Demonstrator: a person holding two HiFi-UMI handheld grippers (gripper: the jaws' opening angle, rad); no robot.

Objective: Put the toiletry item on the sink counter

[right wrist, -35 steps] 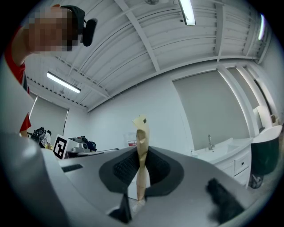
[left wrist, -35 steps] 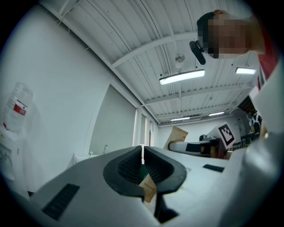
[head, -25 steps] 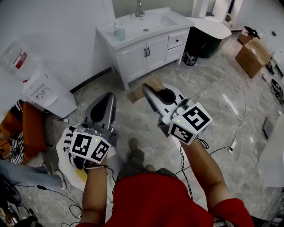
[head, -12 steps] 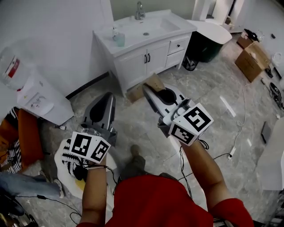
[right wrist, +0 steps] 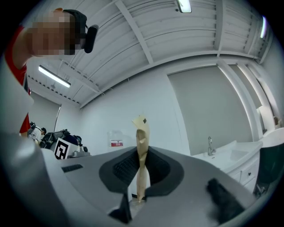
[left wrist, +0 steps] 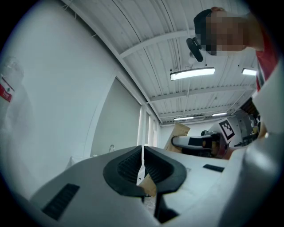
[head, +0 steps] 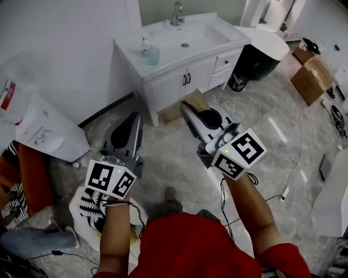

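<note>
A flat tan paper packet (head: 178, 109) is pinched upright in my right gripper (head: 188, 110), which is shut on it. In the right gripper view the packet (right wrist: 141, 153) sticks up from between the dark pads. The white sink counter (head: 163, 62) with its faucet (head: 178, 12) stands ahead, beyond both grippers; it shows at the right of the right gripper view as the sink counter (right wrist: 230, 150). My left gripper (head: 132, 119) is shut with nothing in it; its pads (left wrist: 153, 167) meet at a thin seam.
A teal cup (head: 153, 55) and a small bottle (head: 144, 43) stand on the counter's left part. A water dispenser (head: 41, 130) is at the left, a dark bin (head: 255, 62) and cardboard boxes (head: 312, 73) at the right. Cables (head: 293, 157) lie on the tiled floor.
The sink cabinet has drawn a little nearer and lower in the head view. Both grippers keep their pose, the right one still holding the packet.
</note>
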